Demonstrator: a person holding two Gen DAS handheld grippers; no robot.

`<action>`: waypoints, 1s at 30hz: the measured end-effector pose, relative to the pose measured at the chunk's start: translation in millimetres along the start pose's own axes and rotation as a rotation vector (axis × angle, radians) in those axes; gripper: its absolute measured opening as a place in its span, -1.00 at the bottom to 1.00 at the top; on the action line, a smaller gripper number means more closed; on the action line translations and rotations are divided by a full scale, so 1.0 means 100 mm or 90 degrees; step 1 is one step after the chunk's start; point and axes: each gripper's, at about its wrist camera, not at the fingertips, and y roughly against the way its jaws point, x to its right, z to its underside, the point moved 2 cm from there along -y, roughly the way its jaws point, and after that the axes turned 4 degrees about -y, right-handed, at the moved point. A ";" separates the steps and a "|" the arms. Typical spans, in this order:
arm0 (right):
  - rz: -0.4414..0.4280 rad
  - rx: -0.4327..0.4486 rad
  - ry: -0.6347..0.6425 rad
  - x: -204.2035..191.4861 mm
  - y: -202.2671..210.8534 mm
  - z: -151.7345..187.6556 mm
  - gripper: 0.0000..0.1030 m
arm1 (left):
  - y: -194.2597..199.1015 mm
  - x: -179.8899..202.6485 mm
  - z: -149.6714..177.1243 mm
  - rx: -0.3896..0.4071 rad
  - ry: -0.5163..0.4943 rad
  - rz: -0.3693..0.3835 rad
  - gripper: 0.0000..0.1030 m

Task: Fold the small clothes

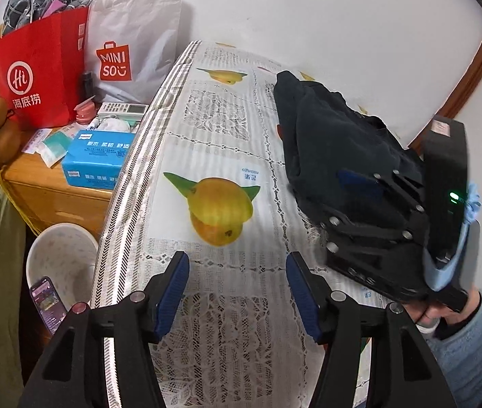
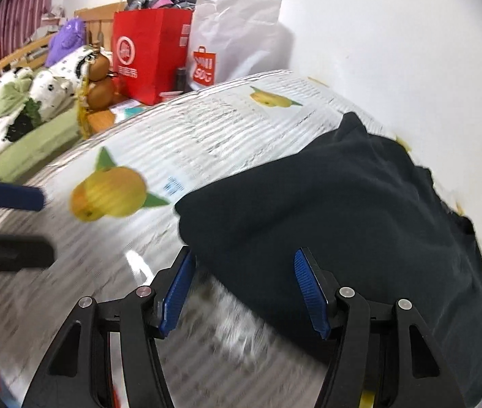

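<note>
A dark navy garment [image 1: 329,136] lies in a heap on the table's right side against the white wall; in the right wrist view the garment [image 2: 325,210] fills the centre and right. My left gripper [image 1: 237,272] is open and empty above the fruit-print tablecloth [image 1: 213,129], left of the garment. My right gripper [image 2: 244,268] is open, its jaws at the garment's near edge with cloth between them. The right gripper's body shows in the left wrist view [image 1: 376,204], in front of the garment. The left gripper's fingers [image 2: 13,197] show at the left edge of the right wrist view.
A wooden side cabinet [image 1: 47,183] left of the table holds a red paper bag [image 1: 37,74], a white Miniso bag [image 1: 132,40], a blue tissue box [image 1: 94,159] and small items. A pale basin [image 1: 60,258] and a phone [image 1: 49,301] lie below. A bed [image 2: 20,119] lies far left.
</note>
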 end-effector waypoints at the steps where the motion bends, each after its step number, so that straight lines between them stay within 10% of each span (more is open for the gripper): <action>1: 0.012 0.002 0.004 -0.01 -0.01 -0.01 0.14 | -0.01 -0.01 0.00 -0.001 0.003 0.003 0.11; 7: 0.027 0.037 -0.053 0.24 -0.01 -0.07 -0.69 | -0.05 0.05 -0.01 0.005 -0.004 0.010 0.14; 19: 0.021 0.253 -0.402 2.11 1.08 0.26 -0.73 | -0.36 0.64 -0.21 0.012 -0.082 -0.033 0.15; 30: 0.034 0.165 -0.561 3.05 0.85 1.47 -0.71 | -0.76 1.88 -0.37 0.007 -0.180 0.072 0.20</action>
